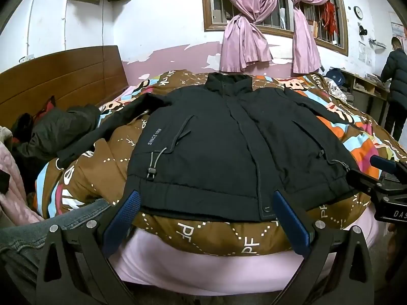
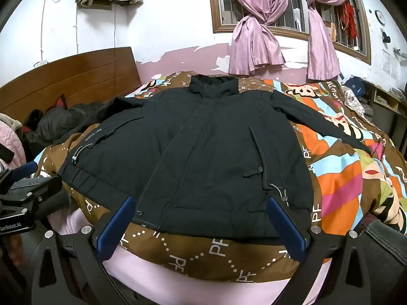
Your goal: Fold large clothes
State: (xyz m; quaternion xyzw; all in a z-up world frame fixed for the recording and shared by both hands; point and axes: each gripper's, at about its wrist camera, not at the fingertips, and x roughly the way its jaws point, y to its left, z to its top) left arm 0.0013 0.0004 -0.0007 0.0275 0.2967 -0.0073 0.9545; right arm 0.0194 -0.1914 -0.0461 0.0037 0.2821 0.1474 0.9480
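Jacket point(image 1: 216, 139) flat on quilt point(image 1: 229, 233); both grippers level at hem, jaws spread, empty.

The right gripper point(image 1: 381, 170) is cut off by the left wrist view's right edge, so how its jaws stand cannot be told there. The dark heap point(image 1: 51, 132) by the headboard point(image 1: 63, 76) cannot be identified. The clock point(image 1: 358, 12) face is too small to read.
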